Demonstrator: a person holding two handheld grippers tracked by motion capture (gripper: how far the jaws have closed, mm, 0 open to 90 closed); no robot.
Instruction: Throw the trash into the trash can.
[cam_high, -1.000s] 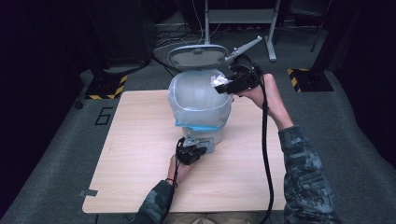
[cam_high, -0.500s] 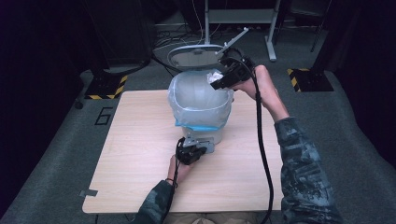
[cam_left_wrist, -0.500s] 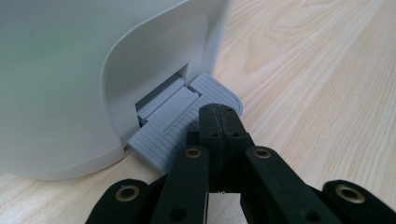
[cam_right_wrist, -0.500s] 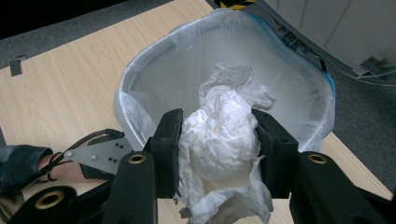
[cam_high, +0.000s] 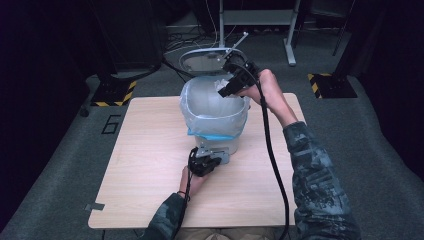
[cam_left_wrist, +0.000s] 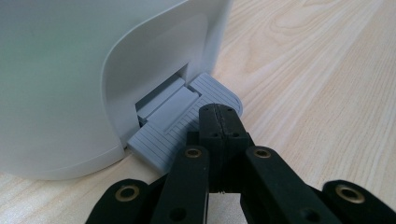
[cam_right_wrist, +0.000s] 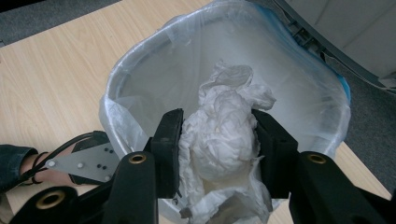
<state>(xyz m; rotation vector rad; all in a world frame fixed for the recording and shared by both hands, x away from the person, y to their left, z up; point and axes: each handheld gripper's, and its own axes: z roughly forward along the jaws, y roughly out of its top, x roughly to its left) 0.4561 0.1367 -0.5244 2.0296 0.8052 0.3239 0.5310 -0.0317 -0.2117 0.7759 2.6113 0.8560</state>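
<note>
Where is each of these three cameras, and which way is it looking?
High view: above the person's side, looking forward and down on the table; both forearms, left gripper, right gripper.
Left gripper view: rides the left gripper, low, facing the bin's pedal; shut jaws.
Right gripper view: rides the right gripper, looking down into the lined bin; jaws clamp crumpled tissue.
All three views share the bin.

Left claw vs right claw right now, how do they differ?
The left claw is shut on nothing, its tips pressing the bin's grey pedal at table level. The right claw is shut on a crumpled tissue wad, held above the lined bin. Both are black and two-jawed.
</note>
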